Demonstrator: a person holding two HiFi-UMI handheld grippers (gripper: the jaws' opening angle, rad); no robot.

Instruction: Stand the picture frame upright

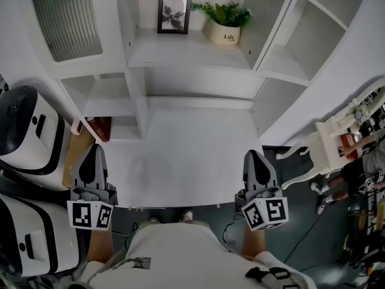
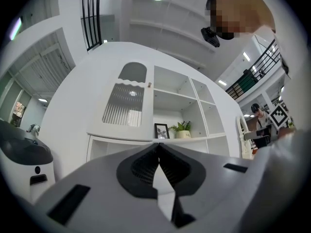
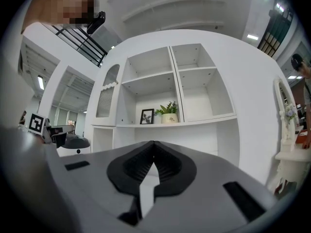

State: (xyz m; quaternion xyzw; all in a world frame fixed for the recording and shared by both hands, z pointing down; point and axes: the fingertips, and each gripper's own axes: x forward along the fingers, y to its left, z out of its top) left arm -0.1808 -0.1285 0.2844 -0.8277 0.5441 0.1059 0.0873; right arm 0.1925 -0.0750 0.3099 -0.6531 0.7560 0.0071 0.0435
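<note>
Dark-bordered and holding a grey-toned print, the picture frame stands upright at the back edge of the white cabinet's shelf, just beside a potted plant. We hold the left gripper and right gripper well apart near the front corners of the worktop, both pointing toward the cabinet, jaws pressed together, gripping nothing.

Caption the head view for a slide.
Left gripper and right gripper shut, empty, facing shelf; picture frame stands upright beside potted plant.
</note>
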